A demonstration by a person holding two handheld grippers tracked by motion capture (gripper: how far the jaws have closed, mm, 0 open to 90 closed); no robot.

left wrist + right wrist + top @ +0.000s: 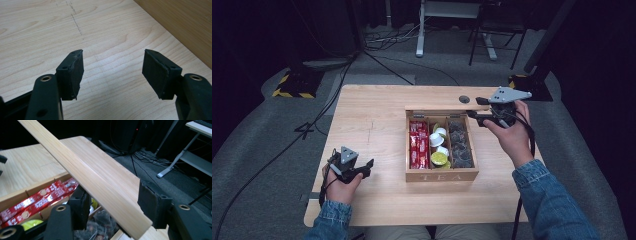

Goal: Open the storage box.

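While the wooden tea box (441, 174) stands open near the middle of the pale wooden tabletop (372, 125), its hinged wooden lid (97, 182) is tilted up at the far edge, and the right gripper (479, 116) sits at that lid's right end. In the right gripper view the lid runs slantwise between the two black fingers (153, 205); the right pad stands just beside the lid's edge and the left pad is partly hidden under the board, so it is hard to tell whether either pad presses on the wood. The fingers stand fairly wide.

The box has three compartments. The left one holds red sachets (418, 145), the middle one holds white and yellow-green capsules (439, 147), and the right one holds dark wrapped packets (460, 145) whose shapes are hard to make out. In the right gripper view the lid and the fingers cover most of the middle and right compartments, and the sachets are cut off at the left edge.

The left gripper (362, 172) is held low at the near left corner of the tabletop, well apart from the box. Its fingers (72, 72) stand wide with bare wood between them. A darker wooden surface crosses the upper right corner of the left gripper view, cut off by the frame.
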